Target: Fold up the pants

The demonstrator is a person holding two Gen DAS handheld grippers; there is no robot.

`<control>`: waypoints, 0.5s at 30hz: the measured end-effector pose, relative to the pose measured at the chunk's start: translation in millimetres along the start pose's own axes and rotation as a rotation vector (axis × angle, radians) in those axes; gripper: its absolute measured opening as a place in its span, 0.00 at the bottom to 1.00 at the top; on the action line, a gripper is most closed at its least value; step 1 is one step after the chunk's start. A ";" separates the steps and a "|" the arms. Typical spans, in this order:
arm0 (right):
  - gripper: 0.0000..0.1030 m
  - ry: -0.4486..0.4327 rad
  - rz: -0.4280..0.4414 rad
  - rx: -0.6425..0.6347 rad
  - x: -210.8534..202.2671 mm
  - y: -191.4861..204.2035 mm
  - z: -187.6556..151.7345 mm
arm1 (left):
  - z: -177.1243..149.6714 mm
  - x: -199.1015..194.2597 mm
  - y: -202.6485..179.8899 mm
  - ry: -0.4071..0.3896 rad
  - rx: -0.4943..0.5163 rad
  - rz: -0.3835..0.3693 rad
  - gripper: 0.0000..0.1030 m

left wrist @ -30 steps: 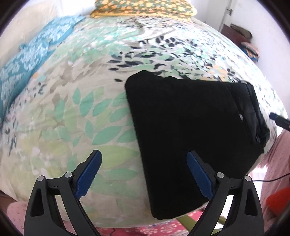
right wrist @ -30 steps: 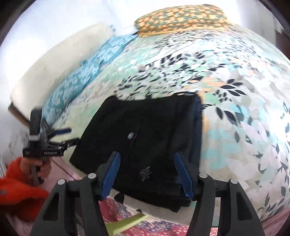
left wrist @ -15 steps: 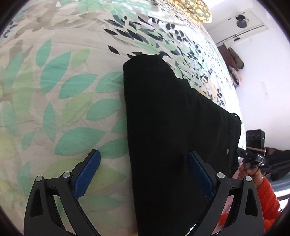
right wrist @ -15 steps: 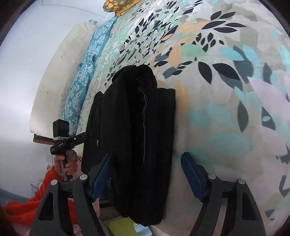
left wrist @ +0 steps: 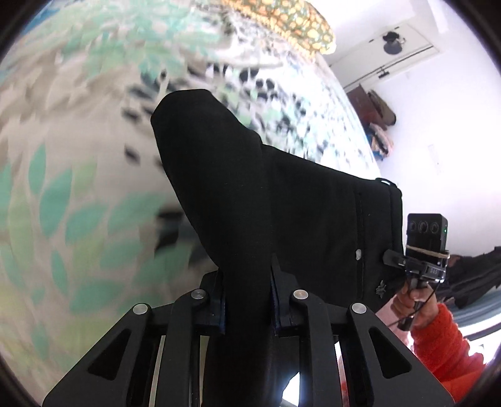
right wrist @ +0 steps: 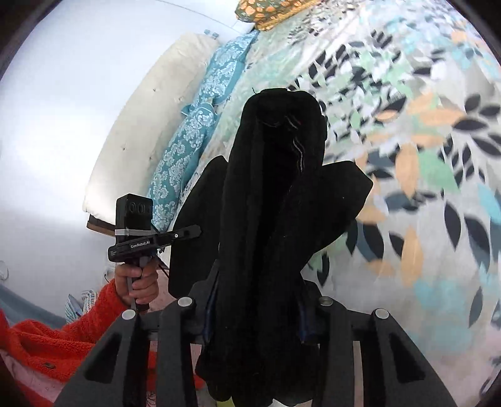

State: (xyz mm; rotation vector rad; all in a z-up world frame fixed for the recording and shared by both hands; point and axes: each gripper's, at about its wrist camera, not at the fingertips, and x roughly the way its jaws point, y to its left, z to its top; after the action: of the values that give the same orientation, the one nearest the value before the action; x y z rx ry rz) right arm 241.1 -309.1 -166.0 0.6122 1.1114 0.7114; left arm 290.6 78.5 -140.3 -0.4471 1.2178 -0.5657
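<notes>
While both grippers clamp the fabric, the black pants [left wrist: 281,200] hang bunched above the leaf-print bedspread [left wrist: 78,188], not flat on it.

L side first: left gripper [left wrist: 247,300] is closed on a thick fold of the pants, blue-padded fingers [left wrist: 221,308] pinching cloth from both sides. Fabric runs fwd from the jaws & rises to a rounded hump, then spreads to the R toward the waistband edge, w/ a small pale button nr that edge. Bedspread around it is motion-blurred.

R side: right gripper [right wrist: 255,310] is likewise closed on the pants [right wrist: 275,194], a bulky wad filling the gap btwn its fingers, some cloth drooping below the jaws. Fabric stands up in a tall ridge ahead of it, w/ flaps flaring out L & R. Beyond lie a teal patterned pillow [right wrist: 194,131] & an orange floral pillow [right wrist: 266,11] at the far end.
</notes>
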 end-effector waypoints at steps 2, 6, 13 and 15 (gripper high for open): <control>0.37 -0.029 -0.029 -0.026 -0.2 -3.0 34.8 | 32.2 1.3 -1.7 -0.040 0.007 0.016 0.19; 0.38 -0.056 -0.152 -0.045 16.1 -21.9 91.2 | 87.1 28.8 -11.0 -0.114 0.075 0.169 0.23; 0.73 -0.082 -0.470 0.077 17.6 -59.9 86.6 | 61.2 65.6 -11.7 -0.121 0.174 0.551 0.72; 0.89 -0.152 -0.556 0.013 -4.6 -40.5 64.4 | 30.3 41.9 -13.6 -0.186 0.223 0.609 0.87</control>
State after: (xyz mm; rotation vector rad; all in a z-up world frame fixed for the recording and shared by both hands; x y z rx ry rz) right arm 308.6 -343.9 -172.5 0.3343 1.0777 0.1745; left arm 327.4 42.3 -154.5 0.0688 1.0285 -0.1271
